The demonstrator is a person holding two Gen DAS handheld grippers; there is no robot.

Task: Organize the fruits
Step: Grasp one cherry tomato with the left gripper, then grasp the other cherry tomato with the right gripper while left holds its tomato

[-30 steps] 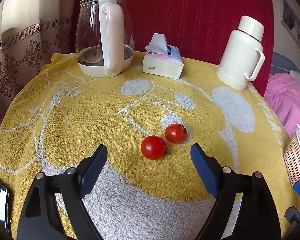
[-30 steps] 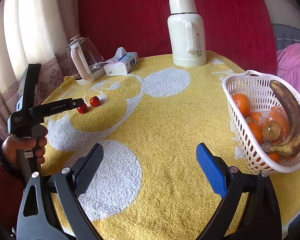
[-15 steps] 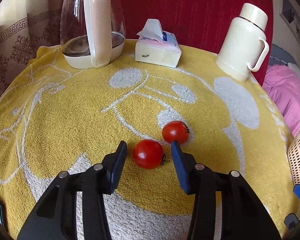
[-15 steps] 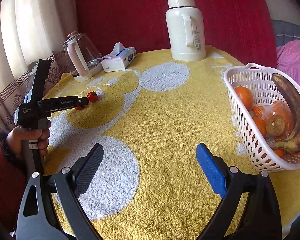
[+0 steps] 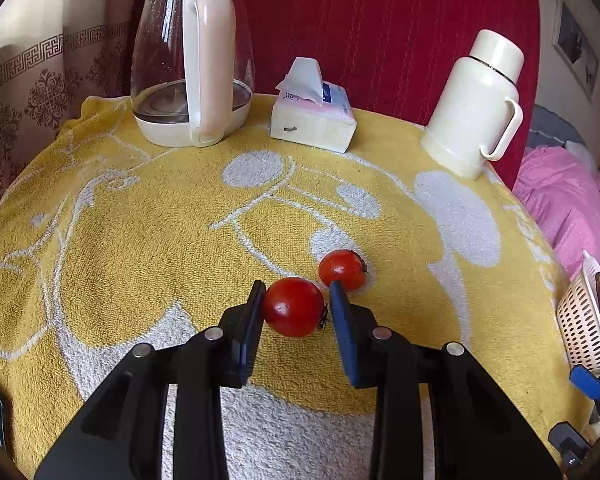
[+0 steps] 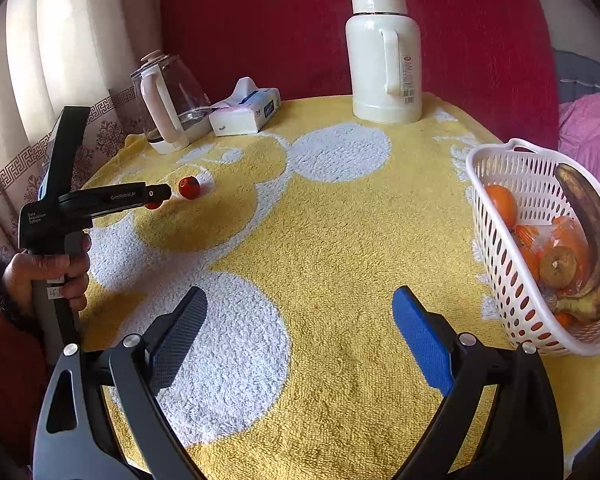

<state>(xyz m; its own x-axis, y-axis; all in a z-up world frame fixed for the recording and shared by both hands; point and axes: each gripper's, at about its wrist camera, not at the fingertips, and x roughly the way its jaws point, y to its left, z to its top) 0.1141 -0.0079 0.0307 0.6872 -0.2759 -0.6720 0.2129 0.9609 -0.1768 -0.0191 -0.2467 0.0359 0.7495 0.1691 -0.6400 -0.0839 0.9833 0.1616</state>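
Yellow towelling covers the worktop (image 5: 140, 240). Left gripper (image 5: 296, 300) jaws are closed against a red tomato (image 5: 294, 306); a second tomato (image 5: 342, 270) lies just beyond. Right gripper (image 6: 300, 316) jaws are spread wide, empty, near the fruit basket (image 6: 500, 264).

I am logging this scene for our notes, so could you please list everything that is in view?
tomatoes: 2, red, left part of the table; near tomato between the left gripper's fingers, far tomato just behind it
basket: 1, white, right edge of the table
oranges: several, orange, in the basket
banana: 1, browned, in the basket
kettle: 1, glass with pink handle, back left
tissue pack: 1, white and pink, beside the kettle
thermos: 1, cream, back
towel: 1, yellow and white, covers the table
left gripper: 1, black, shut on the near tomato
right gripper: 1, black with a blue pad, open above the towel
left hand: 1, holds the left gripper's handle
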